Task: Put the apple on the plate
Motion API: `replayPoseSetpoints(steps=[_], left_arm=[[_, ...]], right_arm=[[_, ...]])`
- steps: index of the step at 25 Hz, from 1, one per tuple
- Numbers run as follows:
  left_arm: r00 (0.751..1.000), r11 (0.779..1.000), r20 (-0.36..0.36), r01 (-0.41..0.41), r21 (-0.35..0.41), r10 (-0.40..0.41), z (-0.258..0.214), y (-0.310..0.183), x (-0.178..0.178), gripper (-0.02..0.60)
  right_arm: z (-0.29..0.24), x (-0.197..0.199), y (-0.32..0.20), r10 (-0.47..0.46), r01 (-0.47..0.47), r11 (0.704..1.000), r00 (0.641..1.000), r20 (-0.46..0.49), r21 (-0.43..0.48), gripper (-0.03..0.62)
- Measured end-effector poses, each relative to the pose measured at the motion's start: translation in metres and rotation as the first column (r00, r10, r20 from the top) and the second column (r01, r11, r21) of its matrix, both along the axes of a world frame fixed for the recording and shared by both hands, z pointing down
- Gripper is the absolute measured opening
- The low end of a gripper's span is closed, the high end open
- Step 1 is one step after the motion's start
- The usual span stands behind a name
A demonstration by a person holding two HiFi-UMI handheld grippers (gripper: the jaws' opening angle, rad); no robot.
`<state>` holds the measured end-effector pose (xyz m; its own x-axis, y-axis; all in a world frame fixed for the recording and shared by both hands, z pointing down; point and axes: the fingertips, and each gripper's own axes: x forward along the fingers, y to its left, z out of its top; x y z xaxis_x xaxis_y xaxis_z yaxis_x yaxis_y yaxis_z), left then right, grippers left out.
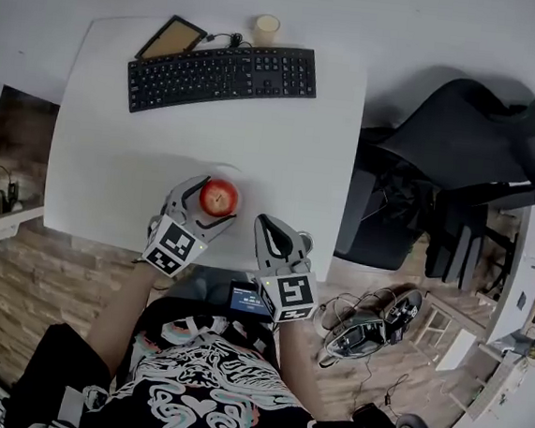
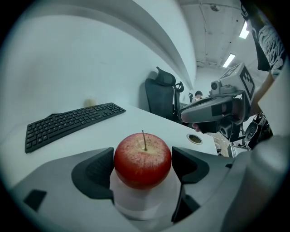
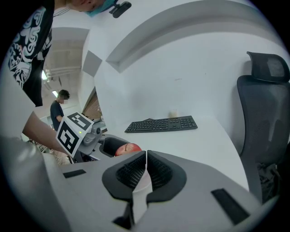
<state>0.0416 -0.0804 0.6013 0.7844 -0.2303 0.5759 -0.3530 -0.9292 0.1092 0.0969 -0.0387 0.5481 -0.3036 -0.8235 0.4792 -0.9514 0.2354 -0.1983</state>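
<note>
A red apple [image 1: 218, 197] [image 2: 142, 159] with an upright stem sits between the jaws of my left gripper [image 1: 210, 203] [image 2: 142, 170], which is shut on it, a dark pad against each side. It is at the near part of the white table, over a white plate whose faint rim [image 1: 227, 169] shows just beyond it. I cannot tell whether the apple touches the plate. My right gripper [image 1: 268, 232] [image 3: 146, 156] is shut on nothing, to the right of the apple near the table's front edge. From the right gripper view the apple [image 3: 129, 148] shows past the left gripper.
A black keyboard [image 1: 222, 77] [image 2: 68, 122] [image 3: 162, 123] lies at the table's far side, with a tablet [image 1: 171, 37] and a small cup [image 1: 267, 28] behind it. A black office chair [image 1: 462, 152] stands to the right of the table. Cables and gear lie on the floor [image 1: 370, 326].
</note>
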Motion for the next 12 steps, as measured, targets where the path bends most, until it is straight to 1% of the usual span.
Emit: replayPoseSetpoints(steps=[4, 12], left_arm=[[1.0, 1.0, -0.012, 0.009, 0.008, -0.009, -0.004, -0.004, -0.003, 0.385], [1.0, 1.0, -0.024, 0.003, 0.029, -0.002, -0.018, -0.001, -0.008, 0.384]], right_arm=[[-0.001, 0.001, -0.001, 0.005, -0.005, 1.0, 1.0, 0.0, 0.003, 0.029], [-0.006, 0.001, 0.004, 0.016, -0.017, 1.0, 1.0, 0.008, 0.014, 0.03]])
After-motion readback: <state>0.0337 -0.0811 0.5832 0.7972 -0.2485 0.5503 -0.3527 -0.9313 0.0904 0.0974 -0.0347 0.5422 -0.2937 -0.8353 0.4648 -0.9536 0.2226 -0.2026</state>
